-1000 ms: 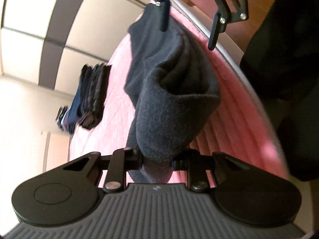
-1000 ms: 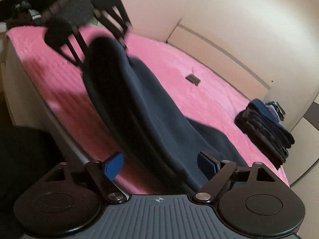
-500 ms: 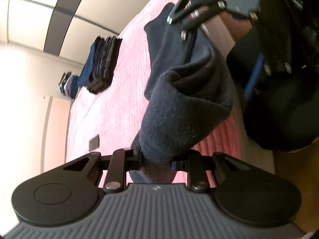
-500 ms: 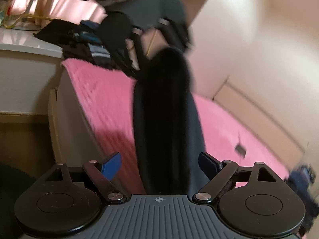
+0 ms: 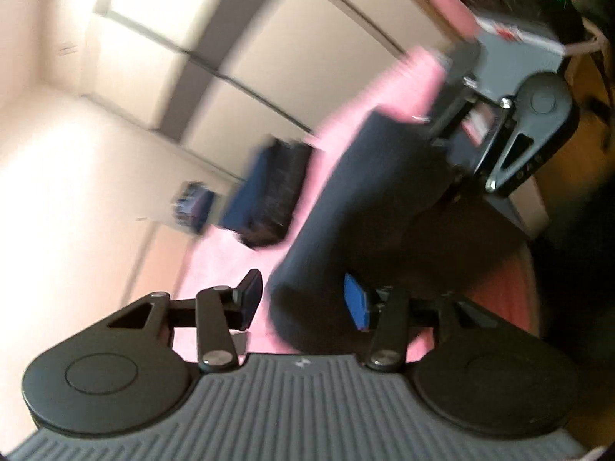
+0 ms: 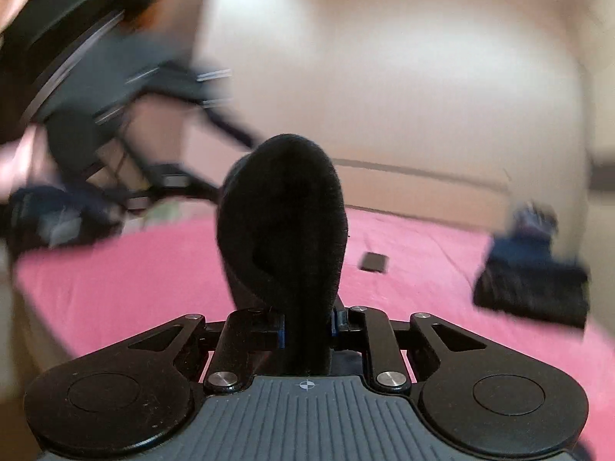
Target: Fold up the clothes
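Your right gripper (image 6: pixel 306 324) is pinched tight on the sock (image 6: pixel 282 226): both blue pads press the dark fabric right at the fingertips, and the sock rises from there in a rounded hump, long axis running away from you, above the pink bed (image 6: pixel 115 269). Your left gripper (image 5: pixel 303 299) stands spread, its two blue pads apart with the sock's near end (image 5: pixel 319 230) hanging between them; whether fabric touches the right pad is lost in blur. From that side the sock runs up and away toward the right gripper (image 5: pixel 453 153), which clamps its far end. One sock in play, two grippers. No writing can be read anywhere; a red-and-white label on the right gripper's body is smeared. Farther out on the bed: one small flat dark object (image 6: pixel 374 262) lying alone past the sock, then one stack of folded dark clothes (image 6: pixel 532 288) at the far right, with a smaller blurred bundle (image 6: pixel 536 217) just behind it. To the far left, a dark heap (image 6: pixel 50 219) sits at the bed's edge. Cream wall panels (image 6: pixel 423 77) behind.
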Demonstrator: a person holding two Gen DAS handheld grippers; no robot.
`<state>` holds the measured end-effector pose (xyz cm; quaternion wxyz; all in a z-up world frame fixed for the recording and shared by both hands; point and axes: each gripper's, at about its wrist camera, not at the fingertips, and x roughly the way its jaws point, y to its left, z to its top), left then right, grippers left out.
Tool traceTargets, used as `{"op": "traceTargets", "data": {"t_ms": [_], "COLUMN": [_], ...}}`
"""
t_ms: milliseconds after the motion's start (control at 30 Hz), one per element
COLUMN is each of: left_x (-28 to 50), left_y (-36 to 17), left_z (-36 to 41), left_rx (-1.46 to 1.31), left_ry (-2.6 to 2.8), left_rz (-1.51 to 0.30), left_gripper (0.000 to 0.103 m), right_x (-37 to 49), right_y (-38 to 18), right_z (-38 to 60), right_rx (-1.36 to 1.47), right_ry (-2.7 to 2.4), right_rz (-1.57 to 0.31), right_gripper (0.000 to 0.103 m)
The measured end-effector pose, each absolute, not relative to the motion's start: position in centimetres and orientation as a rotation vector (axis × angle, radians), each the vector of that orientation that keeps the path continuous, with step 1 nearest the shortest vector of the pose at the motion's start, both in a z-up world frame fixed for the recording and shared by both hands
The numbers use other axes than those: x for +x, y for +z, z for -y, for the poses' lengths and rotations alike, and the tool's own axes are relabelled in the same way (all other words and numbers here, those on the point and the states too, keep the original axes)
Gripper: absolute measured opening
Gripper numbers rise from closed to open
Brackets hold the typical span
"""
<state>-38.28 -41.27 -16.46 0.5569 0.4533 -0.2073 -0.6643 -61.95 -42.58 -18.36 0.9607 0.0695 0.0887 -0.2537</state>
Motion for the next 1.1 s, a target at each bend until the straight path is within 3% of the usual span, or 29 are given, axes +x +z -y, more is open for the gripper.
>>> {"op": "traceTargets", "data": {"t_ms": [200,300,467,600,667,700,833,1000,1100], "left_x": [-39.2,-40.0,-42.0,-42.9,-43.2,-43.3,-43.3,-43.4,-43.3], "left_y": [-19.0,-21.1,-25.3,-27.7,-28.2,-28.5,-28.8,-29.2,-29.5], "left_z": [44.7,46.6,51.4,51.4,51.3,51.5,51.9,51.9,52.1], "left_rx": [1.017,1.029,1.067,1.049,1.031,1.022,1.002,1.011,1.011], "left_ry": [-1.626,-1.672,-1.756,-1.794,-1.811,-1.815,-1.830,-1.828,-1.829], "left_rz": [0.335,0.257,0.167,0.095,0.063,0.053,0.030,0.020,0.002], "left_gripper": [0.044,0.043,0.043,0.043,0.043,0.043,0.043,0.043,0.043], "right_x": [-70.9,-74.3,-77.0,-78.4,-78.7,-78.5,-77.5,-78.8,-80.1], "right_y": [-25.9,-30.3,-30.5,-31.3,-30.8,-30.1,-27.3,-30.7,-31.4], "right_z": [53.2,55.9,55.7,57.0,58.2,58.7,59.3,59.7,58.8], "right_rx": [0.693,0.975,1.013,1.129,1.158,1.155,1.041,1.155,1.169], "right_ry": [-0.804,-0.884,-0.851,-0.855,-0.845,-0.829,-0.708,-0.877,-0.884], "right_rz": [-0.069,-0.067,0.040,0.127,0.125,0.118,0.180,0.047,0.065], "right_gripper": [0.019,0.028,0.037,0.037,0.034,0.025,0.023,0.024,0.032]}}
